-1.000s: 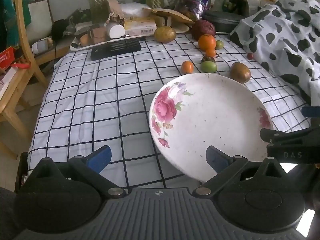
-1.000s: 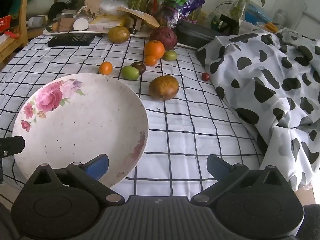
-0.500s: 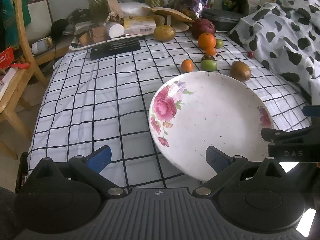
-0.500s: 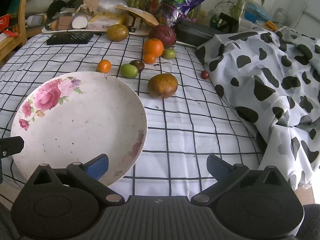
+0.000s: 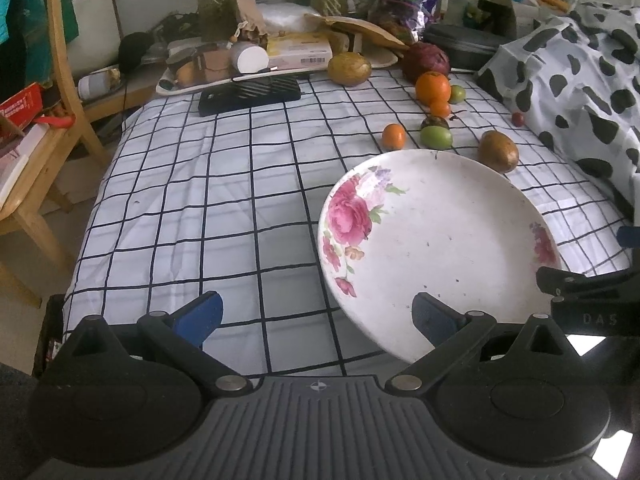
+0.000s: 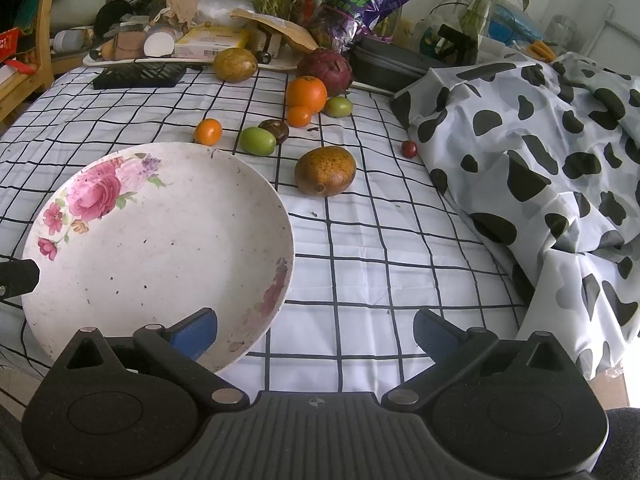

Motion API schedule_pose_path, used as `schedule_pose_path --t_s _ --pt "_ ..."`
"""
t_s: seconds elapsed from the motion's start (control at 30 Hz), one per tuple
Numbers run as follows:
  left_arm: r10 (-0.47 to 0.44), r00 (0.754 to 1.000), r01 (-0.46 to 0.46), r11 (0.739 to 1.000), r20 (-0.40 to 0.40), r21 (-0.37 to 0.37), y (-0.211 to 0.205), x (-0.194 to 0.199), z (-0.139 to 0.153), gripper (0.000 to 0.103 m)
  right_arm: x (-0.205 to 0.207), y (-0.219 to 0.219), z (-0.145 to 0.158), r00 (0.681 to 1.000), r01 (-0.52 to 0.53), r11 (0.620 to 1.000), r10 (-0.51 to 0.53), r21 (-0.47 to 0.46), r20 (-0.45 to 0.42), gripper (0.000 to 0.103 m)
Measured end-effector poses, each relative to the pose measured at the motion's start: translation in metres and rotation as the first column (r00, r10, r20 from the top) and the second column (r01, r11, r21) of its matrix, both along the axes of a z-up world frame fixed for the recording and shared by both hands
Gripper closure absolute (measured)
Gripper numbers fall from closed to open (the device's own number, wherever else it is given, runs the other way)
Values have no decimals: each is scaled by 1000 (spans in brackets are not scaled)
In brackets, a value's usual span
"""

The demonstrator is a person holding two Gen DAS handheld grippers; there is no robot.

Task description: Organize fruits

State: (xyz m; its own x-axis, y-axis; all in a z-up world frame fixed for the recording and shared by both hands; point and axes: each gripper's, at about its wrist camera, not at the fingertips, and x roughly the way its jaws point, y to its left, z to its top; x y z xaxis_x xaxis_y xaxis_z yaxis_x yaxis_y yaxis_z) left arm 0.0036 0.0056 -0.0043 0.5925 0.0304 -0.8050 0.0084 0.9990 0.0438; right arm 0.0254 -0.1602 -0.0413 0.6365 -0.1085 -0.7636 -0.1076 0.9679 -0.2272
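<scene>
Hovering at the near edge of the checked tablecloth (image 5: 208,184), the left gripper (image 5: 316,314) has its blue-padded fingers spread wide, holding nothing. To its right lies the white floral plate (image 6: 168,240), bare of fruit, its near rim under the right gripper's left finger. Beyond the plate sit a small orange (image 6: 208,131), a green fruit (image 6: 258,141), a large orange (image 6: 306,93) and a brown fruit (image 6: 325,171). Farther right, the right gripper (image 6: 316,334) is likewise spread and holds nothing, beside the cow-print cloth (image 6: 552,152).
</scene>
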Motion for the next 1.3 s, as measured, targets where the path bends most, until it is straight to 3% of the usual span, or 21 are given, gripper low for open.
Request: schedule_pose_path --t_s 0.8,1.07,1.3 --pt "-49 999 48 999 20 16 -11 1 5 1 2 -6 1 1000 16 1000 -16 13 -9 0" --pt "-99 995 100 995 15 -14 -12 15 9 1 8 -17 5 999 35 998 -35 42 -5 0" --pt "-140 988 142 990 59 -28 -13 37 14 1 25 -35 10 995 88 994 -91 71 40 0"
